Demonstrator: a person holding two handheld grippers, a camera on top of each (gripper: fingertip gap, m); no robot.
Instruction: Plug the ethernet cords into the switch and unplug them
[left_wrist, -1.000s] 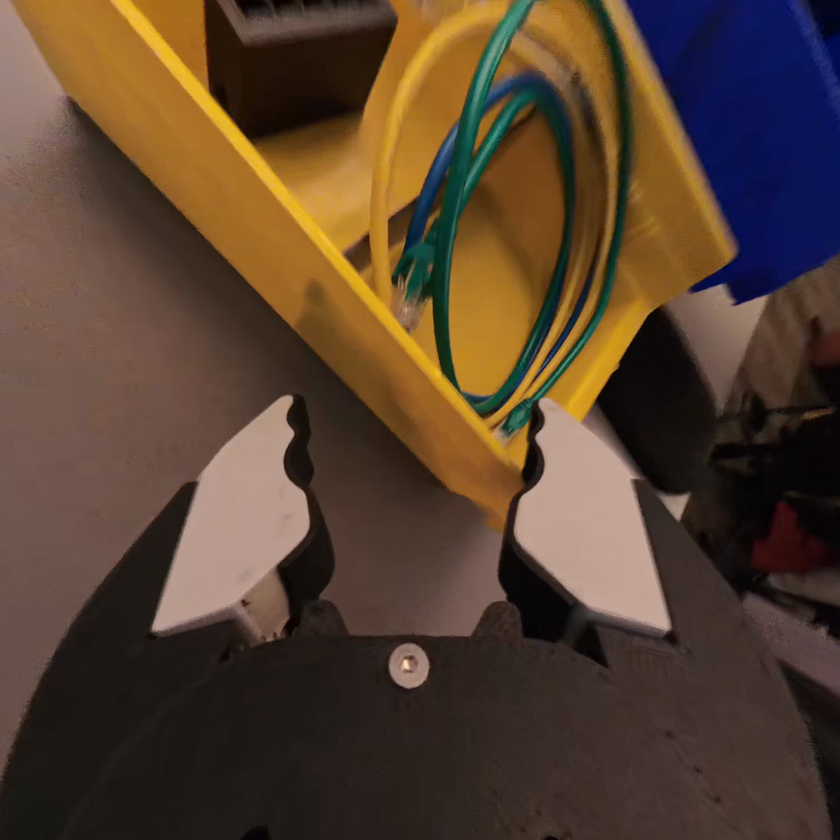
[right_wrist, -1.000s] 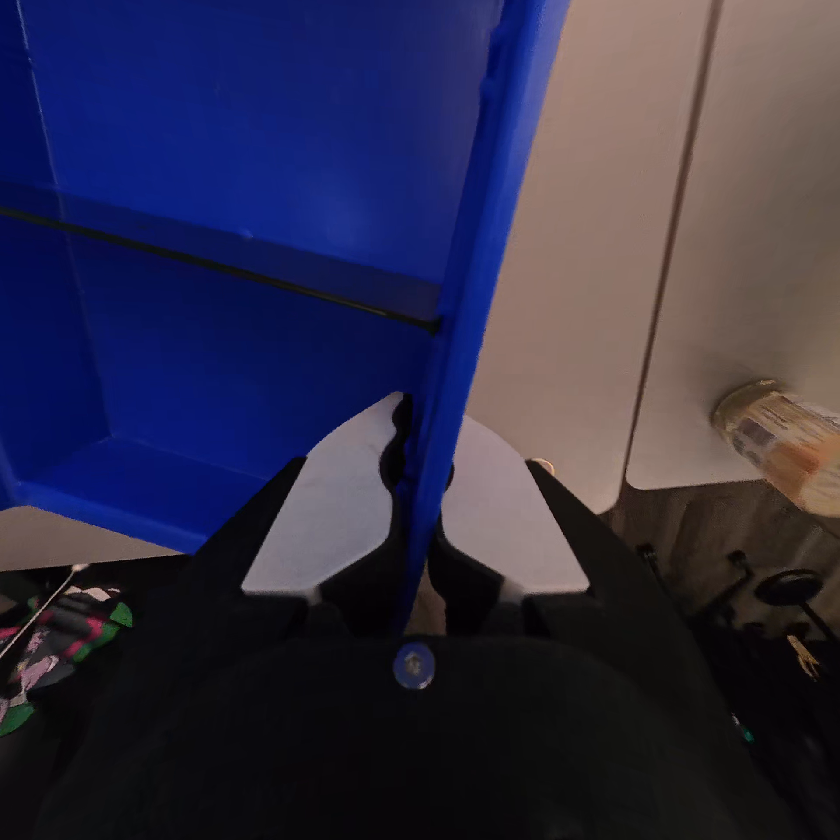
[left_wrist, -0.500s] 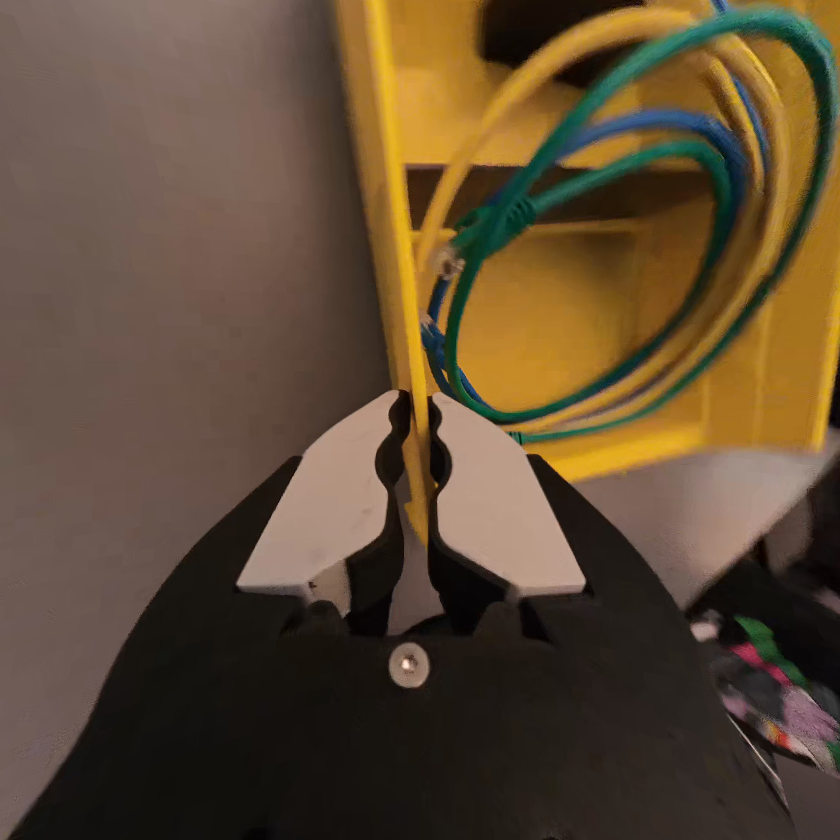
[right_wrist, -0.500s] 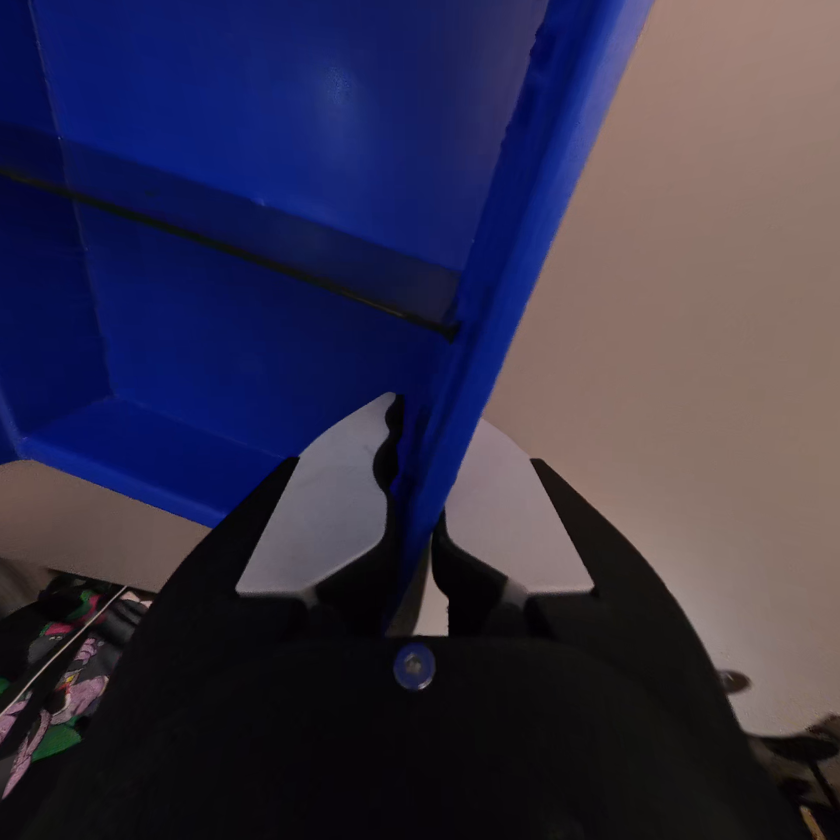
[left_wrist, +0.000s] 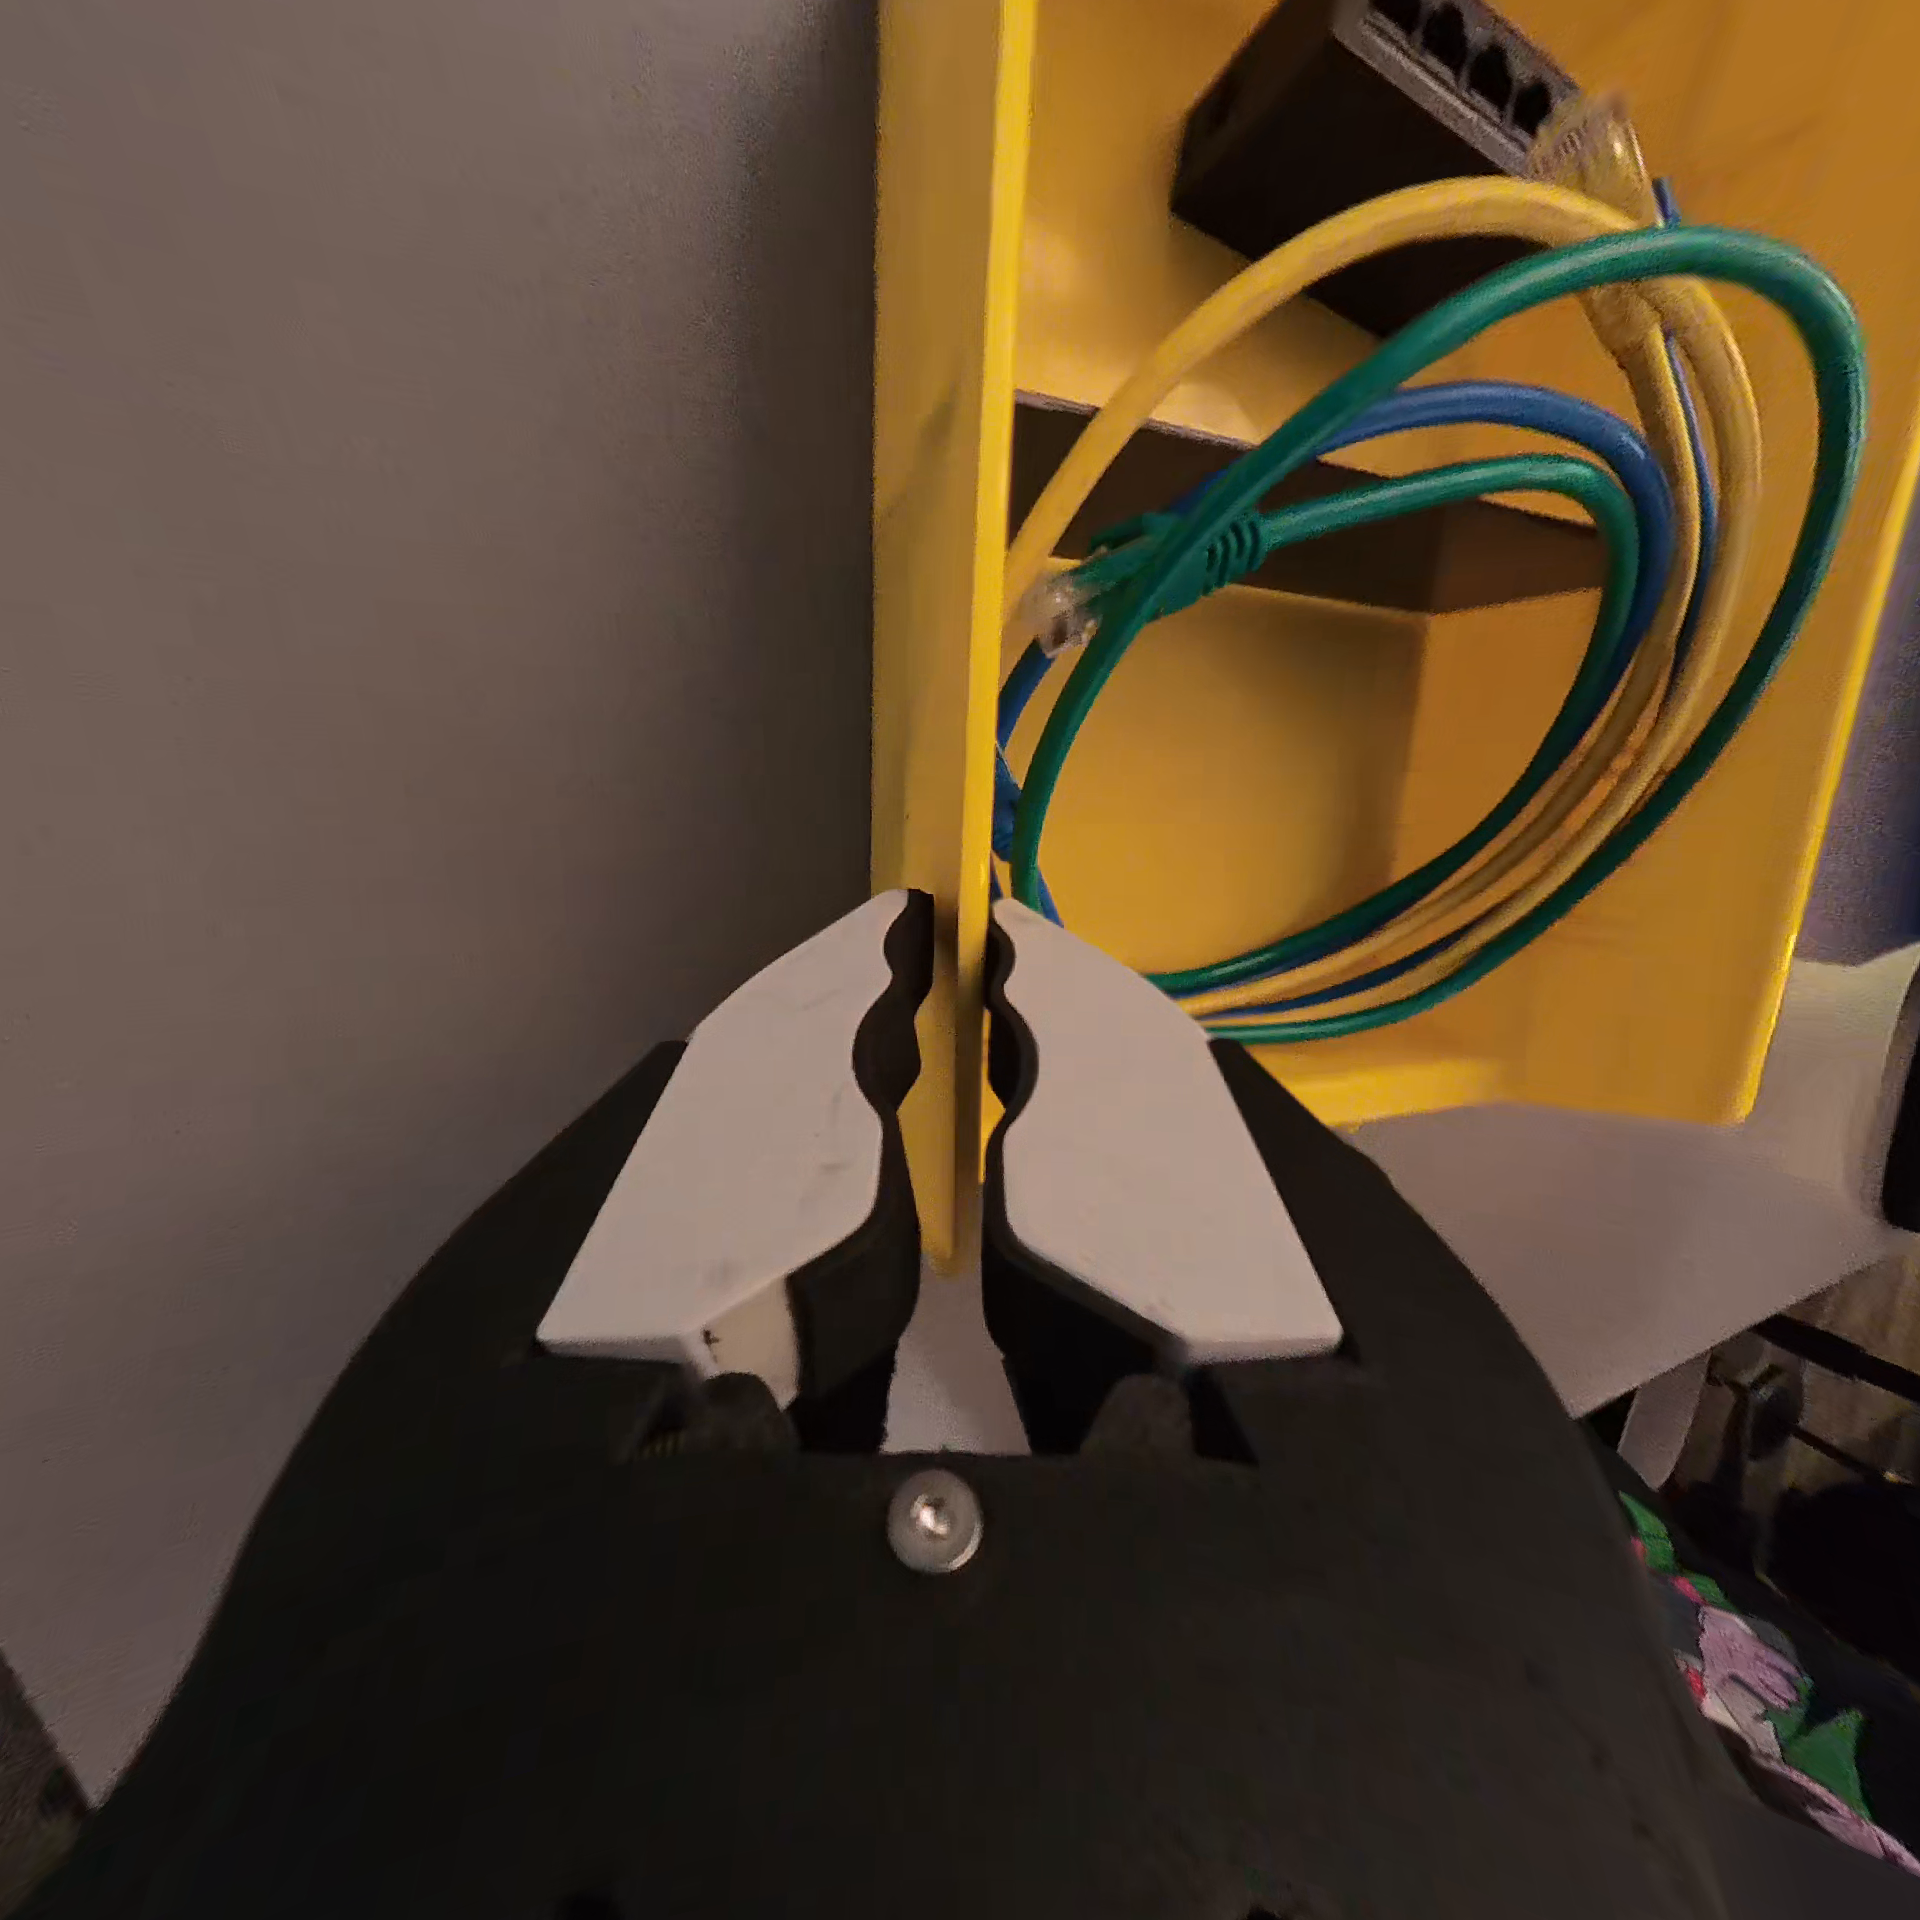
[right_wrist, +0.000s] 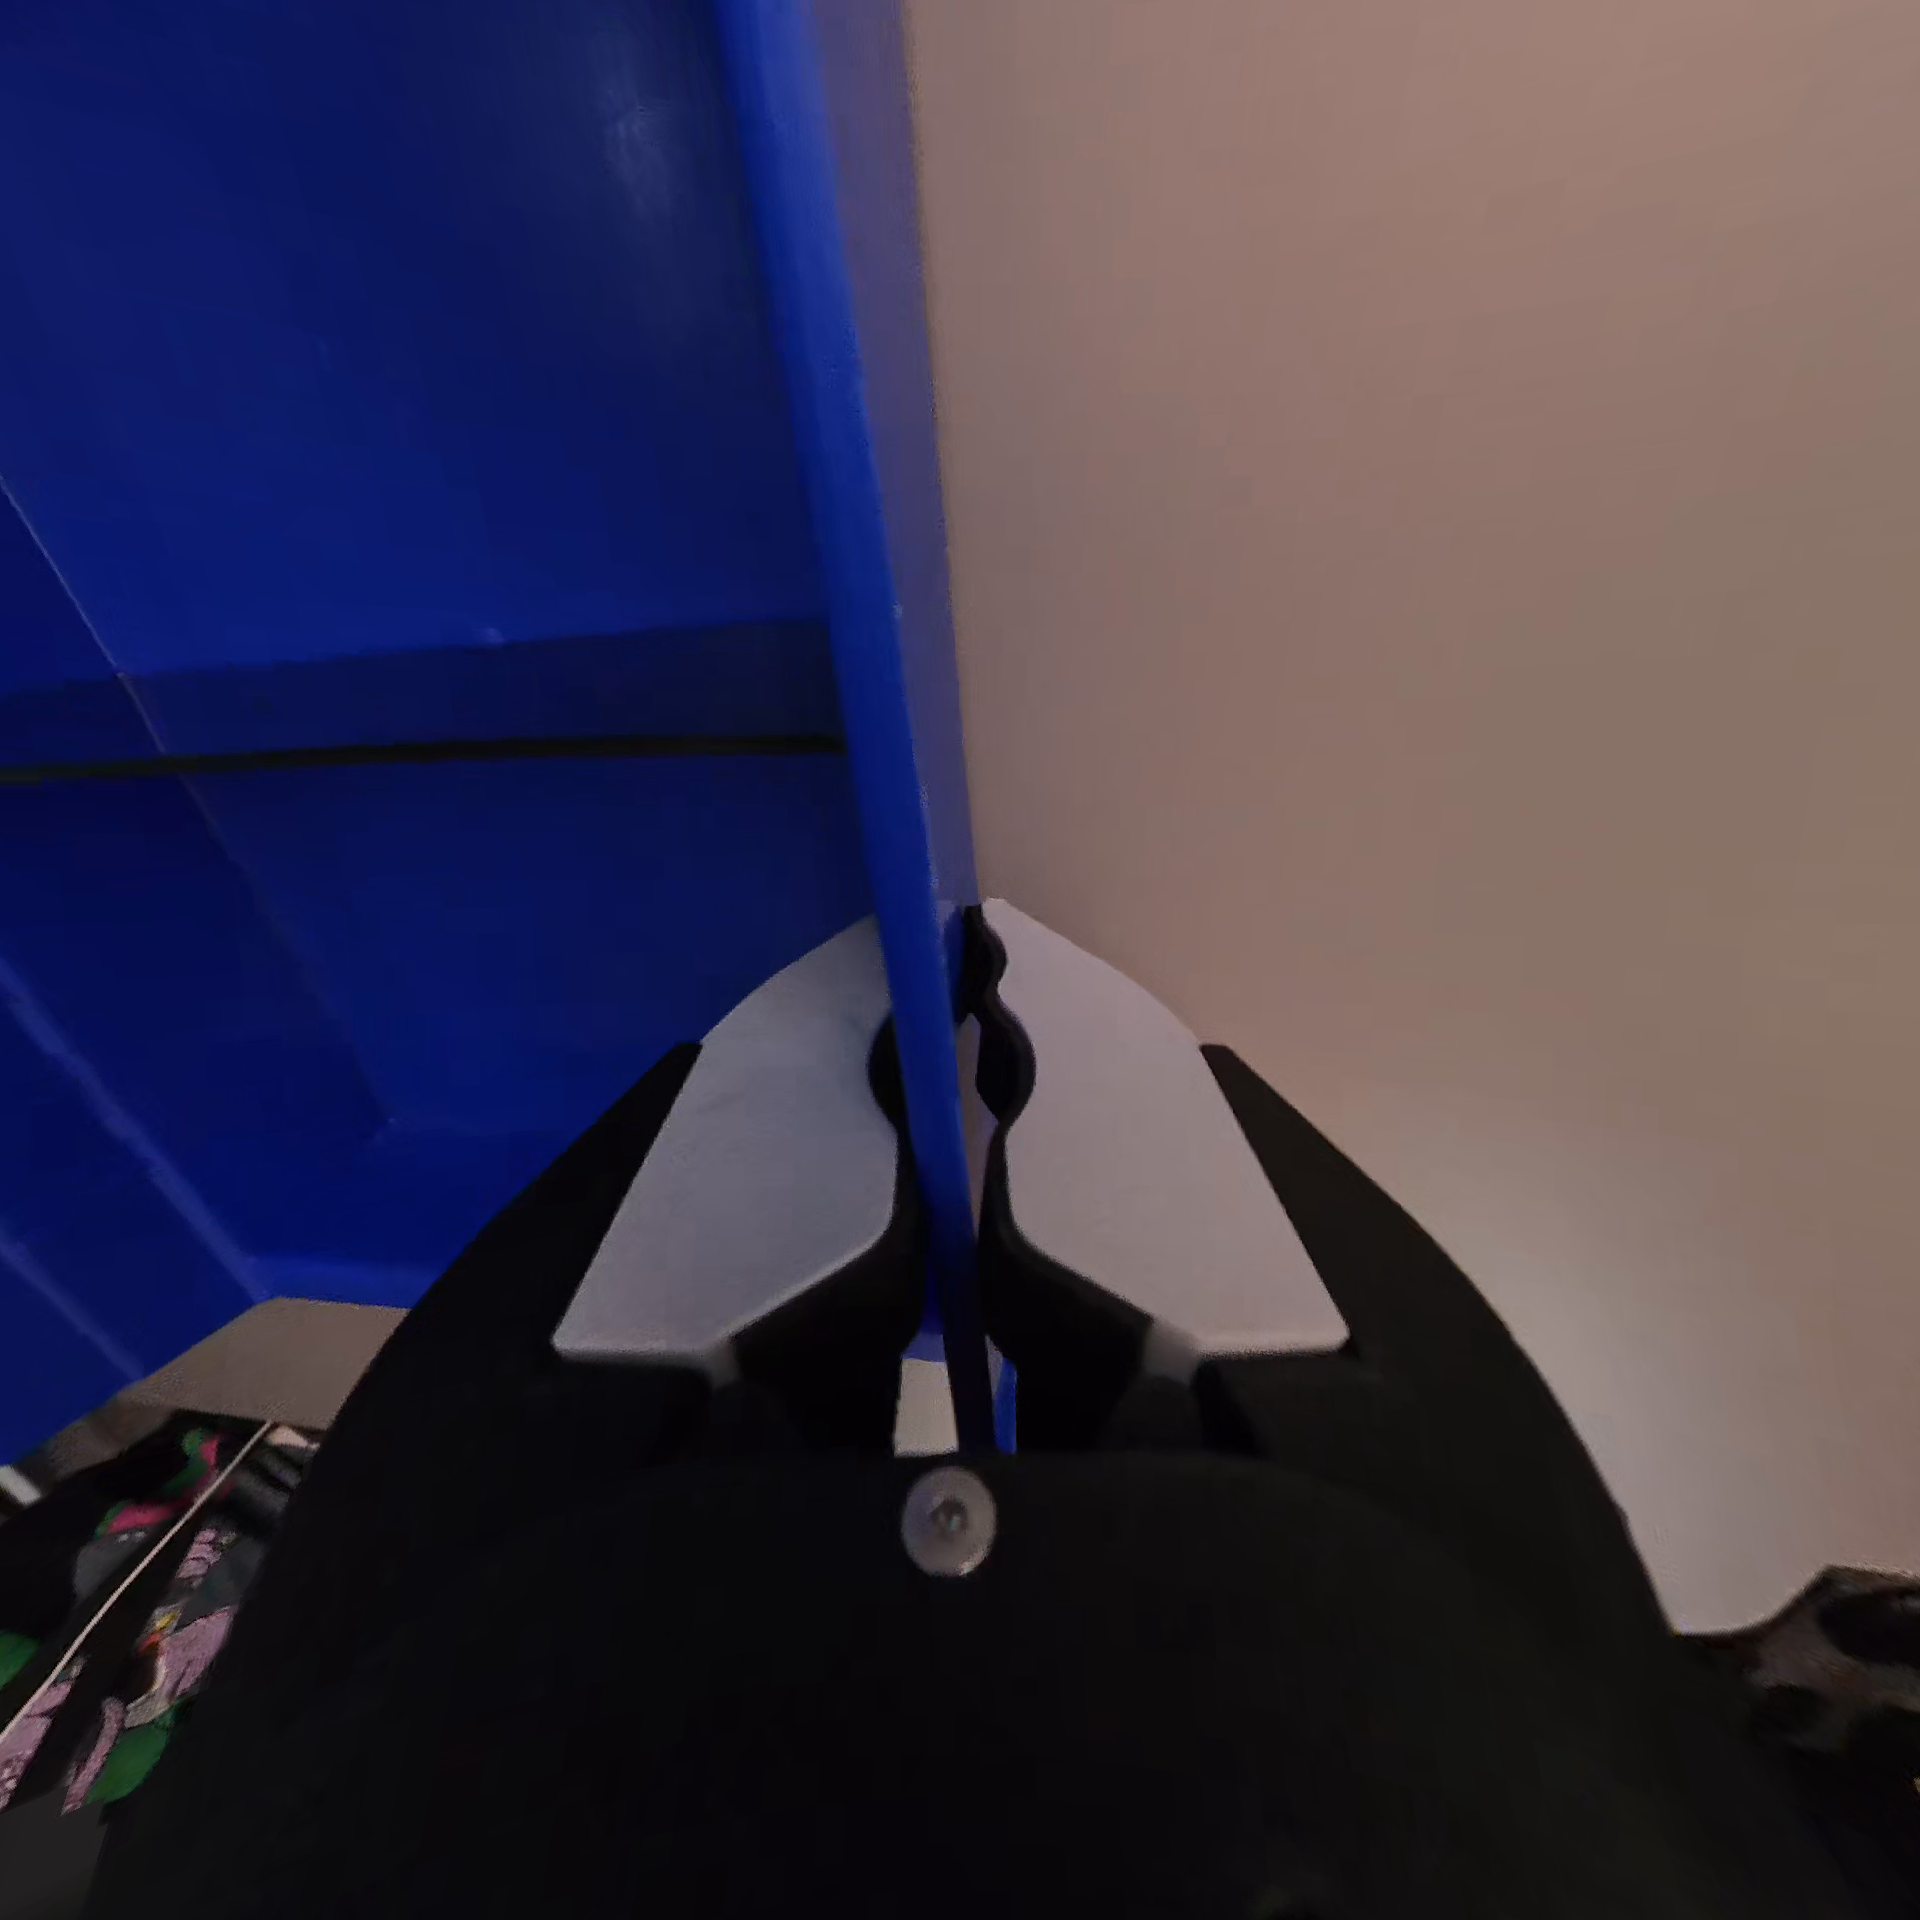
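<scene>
Left gripper (left_wrist: 951, 914) is clamped on the side wall of the yellow bin (left_wrist: 940, 520), fingers closed to the wall's thickness. Inside the bin: the black switch (left_wrist: 1382, 156) in the far compartment, ports facing out, and a loose coil of cords, yellow (left_wrist: 1247, 281), green (left_wrist: 1558, 281) and blue (left_wrist: 1507, 410). A clear green-booted plug (left_wrist: 1070, 613) lies free near the gripped wall (no cord seen plugged in). Right gripper (right_wrist: 940, 920) pinches the blue bin (right_wrist: 416, 416) by its side wall; its visible compartments hold nothing. Both bins sit on a pale table (right_wrist: 1455, 520).
</scene>
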